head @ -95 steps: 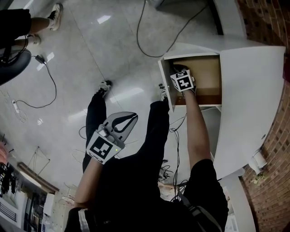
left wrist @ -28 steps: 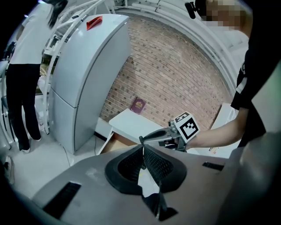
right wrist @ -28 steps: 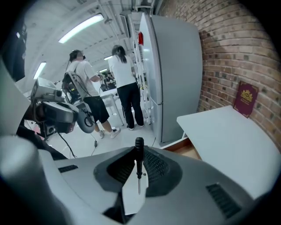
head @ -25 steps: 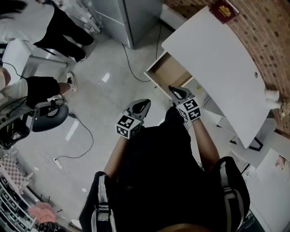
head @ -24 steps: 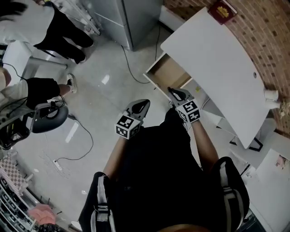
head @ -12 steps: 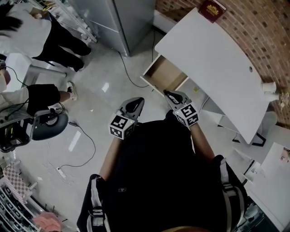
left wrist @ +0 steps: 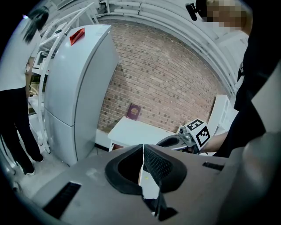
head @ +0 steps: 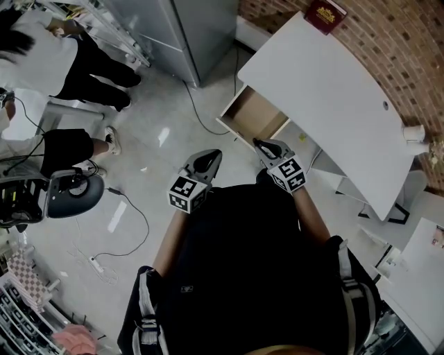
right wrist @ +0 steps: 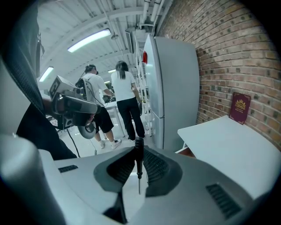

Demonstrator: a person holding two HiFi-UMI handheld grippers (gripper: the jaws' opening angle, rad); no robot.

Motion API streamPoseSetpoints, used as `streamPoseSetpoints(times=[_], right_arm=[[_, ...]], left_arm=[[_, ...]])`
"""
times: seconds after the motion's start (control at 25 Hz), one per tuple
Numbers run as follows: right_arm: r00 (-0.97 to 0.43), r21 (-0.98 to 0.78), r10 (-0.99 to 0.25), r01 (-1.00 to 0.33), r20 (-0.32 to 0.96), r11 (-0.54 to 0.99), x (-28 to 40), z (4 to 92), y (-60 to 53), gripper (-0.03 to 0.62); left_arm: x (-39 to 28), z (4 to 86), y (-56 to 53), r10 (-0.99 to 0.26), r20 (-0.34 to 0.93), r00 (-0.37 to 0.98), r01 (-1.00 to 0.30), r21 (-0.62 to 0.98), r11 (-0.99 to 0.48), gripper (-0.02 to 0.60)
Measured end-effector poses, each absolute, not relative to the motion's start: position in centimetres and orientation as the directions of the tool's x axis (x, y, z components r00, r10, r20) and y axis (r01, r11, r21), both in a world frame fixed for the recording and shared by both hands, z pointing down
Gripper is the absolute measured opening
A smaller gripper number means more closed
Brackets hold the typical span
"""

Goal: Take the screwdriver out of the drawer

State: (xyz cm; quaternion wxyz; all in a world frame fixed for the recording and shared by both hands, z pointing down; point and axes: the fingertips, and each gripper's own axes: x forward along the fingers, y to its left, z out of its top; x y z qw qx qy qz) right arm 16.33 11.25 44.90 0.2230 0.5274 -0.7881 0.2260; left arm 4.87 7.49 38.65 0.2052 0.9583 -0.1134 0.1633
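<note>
One screwdriver (right wrist: 138, 151) was clamped in the right claw (head: 263, 144), long axis along the jaws, tip toward the claw's base, clear of the open drawer (head: 251, 116) ahead. Left claw (left wrist: 142, 167) was closed, empty.

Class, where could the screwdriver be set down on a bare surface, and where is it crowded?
The white tabletop is bare between the red book at its far corner and the open drawer. The drawer looks empty too. The floor round the chair and people is crowded.
</note>
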Motion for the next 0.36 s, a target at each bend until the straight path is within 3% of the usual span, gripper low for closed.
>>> streamPoseSetpoints(times=[0.36], right_arm=[[-0.340,-0.126,-0.720,-0.934,0.605,0.335,17.41,45.57,11.28,0.114]], left_arm=[[5.57,38.76,7.46,-0.142,0.367,0.919,-0.282,0.362,-0.888,0.018]])
